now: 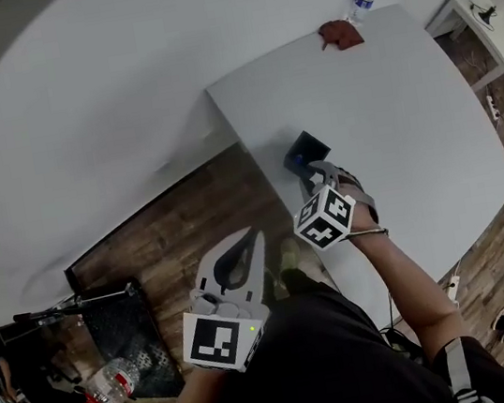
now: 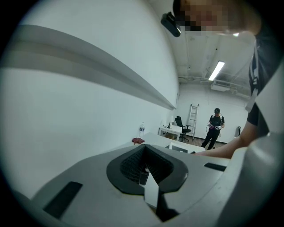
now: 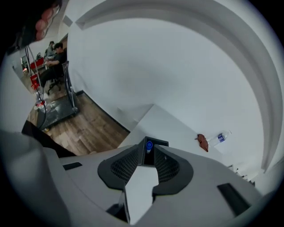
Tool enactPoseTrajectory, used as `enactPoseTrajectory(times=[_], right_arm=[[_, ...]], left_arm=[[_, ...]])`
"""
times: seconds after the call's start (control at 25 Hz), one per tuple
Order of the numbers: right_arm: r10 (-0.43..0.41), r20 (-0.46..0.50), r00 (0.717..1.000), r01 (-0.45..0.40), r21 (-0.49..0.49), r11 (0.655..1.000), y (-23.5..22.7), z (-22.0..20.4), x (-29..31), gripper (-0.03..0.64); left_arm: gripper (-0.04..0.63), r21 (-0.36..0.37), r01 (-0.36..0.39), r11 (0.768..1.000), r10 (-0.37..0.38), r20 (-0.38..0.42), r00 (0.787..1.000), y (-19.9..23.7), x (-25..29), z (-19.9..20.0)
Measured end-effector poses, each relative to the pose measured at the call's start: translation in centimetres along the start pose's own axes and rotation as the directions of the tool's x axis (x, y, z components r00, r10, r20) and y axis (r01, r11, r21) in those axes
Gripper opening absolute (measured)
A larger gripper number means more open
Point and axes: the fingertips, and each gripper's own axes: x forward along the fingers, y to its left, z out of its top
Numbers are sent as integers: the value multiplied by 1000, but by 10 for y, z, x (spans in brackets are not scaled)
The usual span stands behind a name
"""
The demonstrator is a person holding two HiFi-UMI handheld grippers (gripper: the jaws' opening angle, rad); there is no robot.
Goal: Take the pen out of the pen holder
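Note:
A black square pen holder (image 1: 306, 150) stands near the left edge of the white table (image 1: 392, 126). My right gripper (image 1: 312, 173) has its tips at the holder's near side. In the right gripper view the jaws stand a narrow gap apart (image 3: 148, 153). A pen with a blue cap (image 3: 149, 145) stands upright in the holder (image 3: 156, 142) and shows in that gap, touching neither pad as far as I can see. My left gripper (image 1: 250, 236) hangs over the wooden floor left of the table, shut and empty (image 2: 144, 167).
A crumpled red thing (image 1: 339, 34) and a water bottle (image 1: 361, 0) lie at the table's far edge. A white wall runs along the left. On the floor are a dark mat (image 1: 132, 343) and a plastic bottle (image 1: 110, 384). Another desk (image 1: 480, 27) stands far right.

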Motion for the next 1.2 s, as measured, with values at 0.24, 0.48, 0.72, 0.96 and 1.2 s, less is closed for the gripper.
enactPoseTrajectory(times=[0.24, 0.48, 0.72, 0.96, 1.2], right_arm=[[-42, -109, 993, 33, -80, 996, 1, -8, 42, 94], [-58, -178, 982, 38, -113, 993, -2, -10, 58, 98], [-46, -262, 964, 18, -106, 994, -6, -19, 69, 100], [-27, -312, 950, -1, -88, 996, -3, -23, 74, 72], [-41, -295, 955, 15, -91, 996, -8, -16, 60, 71]], left_arm=[[7, -38, 15, 999, -15, -1, 1000, 27, 14, -7], [6, -84, 28, 996, -29, -3, 1000, 53, 20, -9], [6, -105, 48, 993, -49, -12, 999, 69, 26, -11], [6, -113, 62, 992, -63, -9, 998, 79, 31, -10], [8, -103, 87, 991, -88, 2, 996, 80, 33, -6]])
